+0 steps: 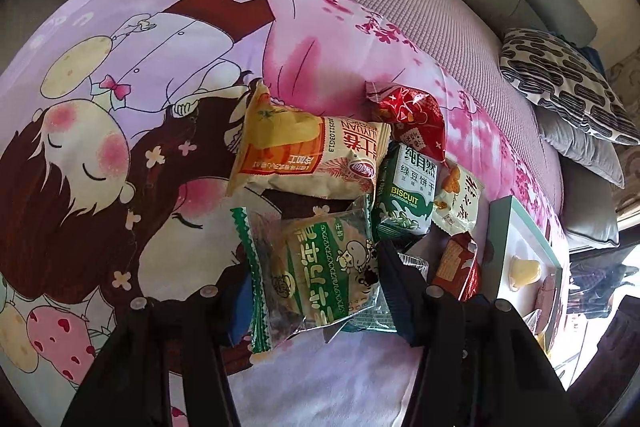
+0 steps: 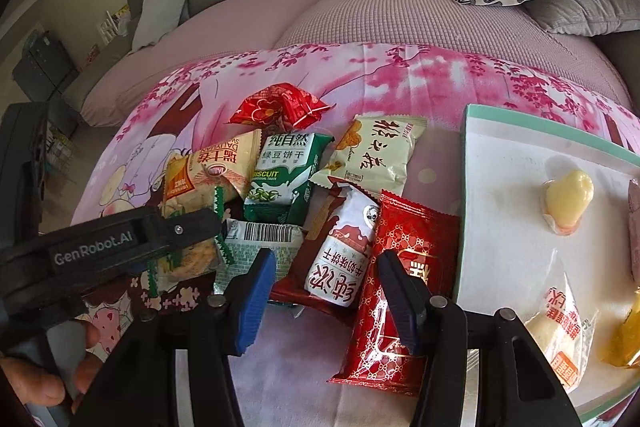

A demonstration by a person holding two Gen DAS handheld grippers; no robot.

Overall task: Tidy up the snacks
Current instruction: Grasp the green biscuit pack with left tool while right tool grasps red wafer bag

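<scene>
Clearly mid-pick: left gripper (image 1: 316,283) jaws clamped on green packet (image 1: 320,267), lower centre, bound for tray (image 2: 500,227) at right. Right gripper (image 2: 326,297) jaws apart, straddling milk biscuit (image 2: 344,251).

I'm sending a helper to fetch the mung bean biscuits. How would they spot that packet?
On the pink cartoon sheet covering the sofa, find the snack pile left of the white tray. The biscuit packet sits near the pile's back, below a red wrapper. It is the only dark green and white one, printed BISCUIT.
</scene>
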